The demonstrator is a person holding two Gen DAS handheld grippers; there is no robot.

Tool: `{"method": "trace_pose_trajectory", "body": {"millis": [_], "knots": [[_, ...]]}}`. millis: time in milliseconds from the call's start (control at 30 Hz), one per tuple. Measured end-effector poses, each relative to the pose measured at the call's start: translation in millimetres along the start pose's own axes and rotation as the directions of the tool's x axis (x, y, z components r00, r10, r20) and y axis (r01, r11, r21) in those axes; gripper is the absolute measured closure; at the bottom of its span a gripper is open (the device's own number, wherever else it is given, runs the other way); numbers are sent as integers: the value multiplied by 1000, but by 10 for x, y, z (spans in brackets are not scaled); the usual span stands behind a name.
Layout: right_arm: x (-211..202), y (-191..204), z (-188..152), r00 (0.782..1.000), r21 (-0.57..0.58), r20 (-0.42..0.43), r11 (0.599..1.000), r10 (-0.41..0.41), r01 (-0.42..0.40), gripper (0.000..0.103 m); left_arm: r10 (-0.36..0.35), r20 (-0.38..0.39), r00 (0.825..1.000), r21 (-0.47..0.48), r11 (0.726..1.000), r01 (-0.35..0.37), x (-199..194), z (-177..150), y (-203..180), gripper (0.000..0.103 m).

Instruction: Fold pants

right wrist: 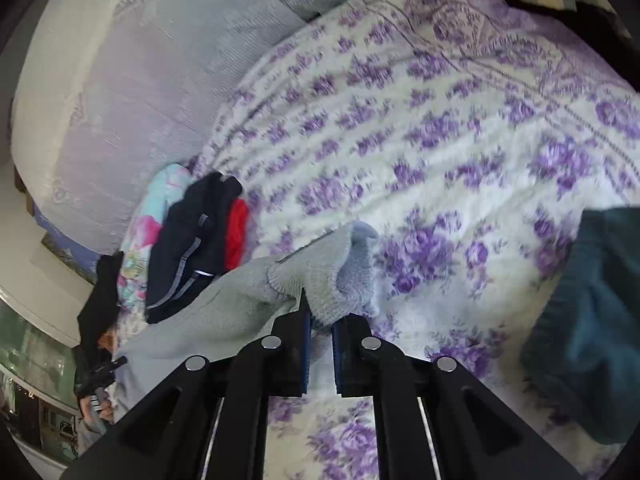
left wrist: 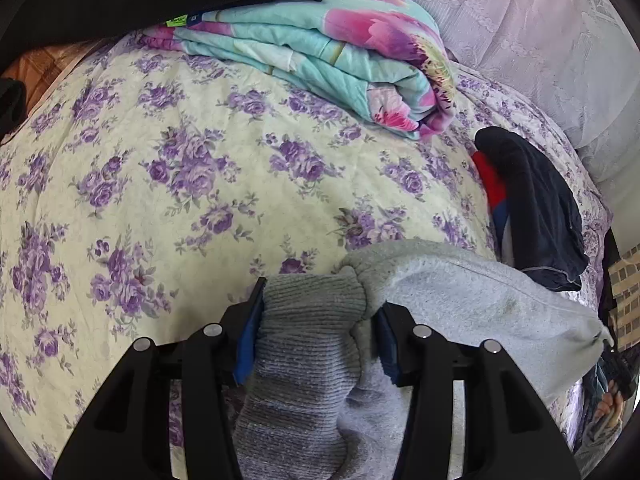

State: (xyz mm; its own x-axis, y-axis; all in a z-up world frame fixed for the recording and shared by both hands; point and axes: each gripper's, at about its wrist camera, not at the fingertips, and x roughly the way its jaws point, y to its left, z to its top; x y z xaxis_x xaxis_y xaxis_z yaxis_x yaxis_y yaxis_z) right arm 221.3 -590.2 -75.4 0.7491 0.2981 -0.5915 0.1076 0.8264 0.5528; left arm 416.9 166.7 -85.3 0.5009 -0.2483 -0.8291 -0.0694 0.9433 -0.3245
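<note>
- Presently the left hand-held gripper (left wrist: 316, 328) is clamping the ribbed cuff of the grey pants (left wrist: 480, 300).
- Right hand-held gripper (right wrist: 320, 320) is pinching the other cuff, pants stretching over the floral bed (left wrist: 160, 160).

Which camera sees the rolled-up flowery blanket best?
The left wrist view. There the blanket lies whole and sharp on the bed, its pink flowers clear. The right wrist view shows only a blurry sliver of it, mostly hidden behind dark clothes.
</note>
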Motion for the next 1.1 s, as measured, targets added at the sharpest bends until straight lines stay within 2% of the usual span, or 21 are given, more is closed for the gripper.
{"method": "trace_pose_trajectory", "body": {"millis": [67,200,267,300,333,400,467,533,567,600,633,700,867,900,1000,1033,1100], "knots": [[-88,4,41,999,-29,-3,998,-47,47,94,-17,-10,1000,-1,1000,17,38,14,-13,55],[261,-342,-73,988,32,-97,992,-123,126,94,-1,-51,999,0,1000,1,275,66,-26,50],[464,-447,-170,982,27,-120,988,-146,150,87,-24,-67,997,-21,1000,22,300,86,16,48],[480,-459,-188,978,15,-105,983,-179,182,74,-28,-71,997,-21,999,27,282,87,29,45],[446,-450,-198,976,8,-85,979,-201,202,68,-27,-69,997,-18,1000,25,235,80,42,42],[314,-396,-196,970,-20,-55,971,-238,237,64,-28,-45,999,25,999,29,31,31,39,42],[113,-333,-196,954,-58,-6,952,-301,300,63,-2,-12,1000,93,996,3,-153,-29,-13,41],[-77,-280,-193,933,-81,45,930,-357,359,63,60,46,997,183,981,-68,-345,-111,-111,28],[-141,-237,-197,927,-93,65,923,-369,374,63,105,89,990,236,964,-123,-418,-142,-186,25],[-168,-177,-198,925,-111,74,919,-372,378,61,136,117,984,272,948,-163,-450,-151,-229,20],[-172,-92,-214,932,-134,76,922,-355,363,61,181,154,971,320,921,-223,-438,-143,-305,17],[-114,87,-258,948,-168,66,933,-310,317,59,214,171,962,352,899,-263,-358,-75,-365,17],[290,568,-408,975,-264,-8,941,-220,210,56,213,73,974,338,914,-225,-22,92,-300,17],[373,623,-440,976,-276,-26,940,-216,200,56,184,43,982,328,926,-188,-10,72,-240,17],[658,614,-494,961,-300,-82,926,-263,227,56,71,72,995,306,948,-90,-249,-23,-105,17],[741,547,-489,954,-292,-97,924,-284,245,56,52,82,995,306,949,-75,-317,-59,-96,15],[828,437,-473,956,-262,-122,938,-267,228,60,50,98,994,321,944,-79,-449,-102,-122,15]]}}
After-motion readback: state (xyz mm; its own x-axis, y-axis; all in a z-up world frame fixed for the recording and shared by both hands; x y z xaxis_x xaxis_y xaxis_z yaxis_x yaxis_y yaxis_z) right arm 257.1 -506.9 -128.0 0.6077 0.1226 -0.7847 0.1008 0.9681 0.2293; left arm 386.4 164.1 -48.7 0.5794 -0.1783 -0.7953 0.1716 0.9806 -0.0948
